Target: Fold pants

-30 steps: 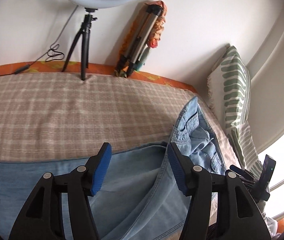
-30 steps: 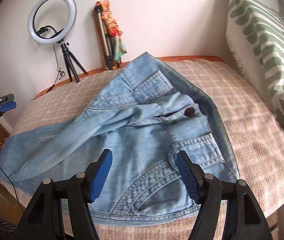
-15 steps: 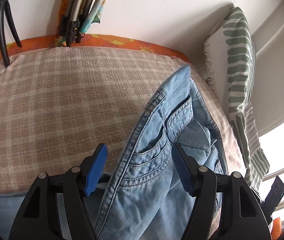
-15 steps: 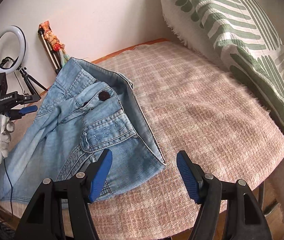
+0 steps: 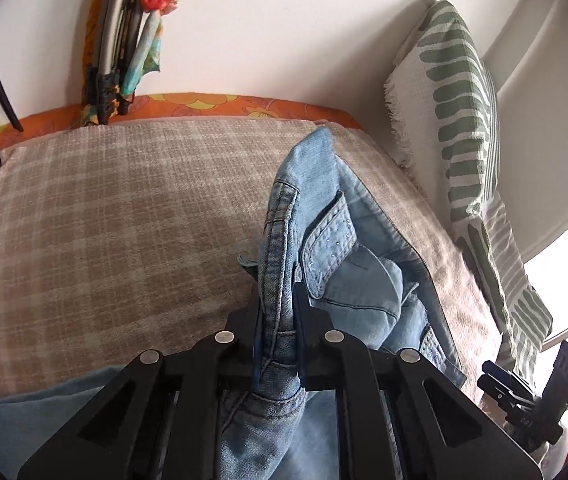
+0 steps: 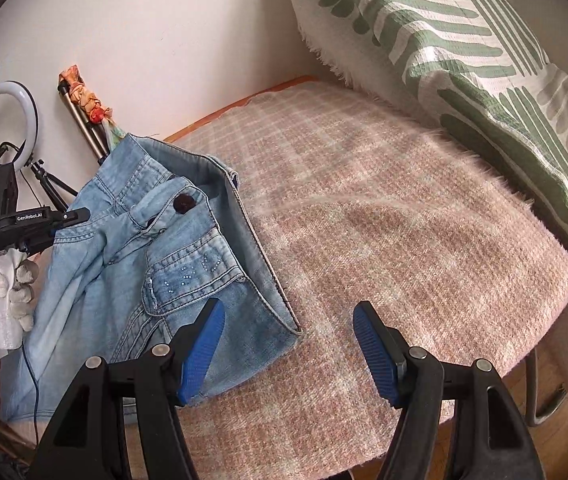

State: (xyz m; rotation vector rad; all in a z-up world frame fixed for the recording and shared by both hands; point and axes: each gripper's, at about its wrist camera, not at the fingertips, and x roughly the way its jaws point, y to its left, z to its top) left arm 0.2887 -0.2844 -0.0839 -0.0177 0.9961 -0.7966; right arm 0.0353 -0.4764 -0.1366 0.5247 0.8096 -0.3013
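Note:
Light blue denim pants [image 6: 156,248] lie crumpled on the left part of a checked beige blanket [image 6: 383,220]. My left gripper [image 5: 278,300] is closing, and its pads press on a bunched fold of the waistband [image 5: 280,240], which rises between them. A white-gloved hand [image 6: 0,300] holds that gripper at the pants' left side. My right gripper [image 6: 287,332] stands open above the near right corner of the pants. Its left pad hangs over the denim edge and its right pad over bare blanket, with nothing gripped.
A green-and-white striped pillow [image 6: 463,40] leans at the right end of the bed. A ring light on a tripod [image 6: 4,120] and a folded tripod wrapped in cloth [image 5: 124,60] stand against the back wall. The blanket's front edge drops to a wooden floor [image 6: 543,392].
The left gripper slid along the pants to the waistband and shut on it. The right gripper swung right to the pants' near corner and stayed open.

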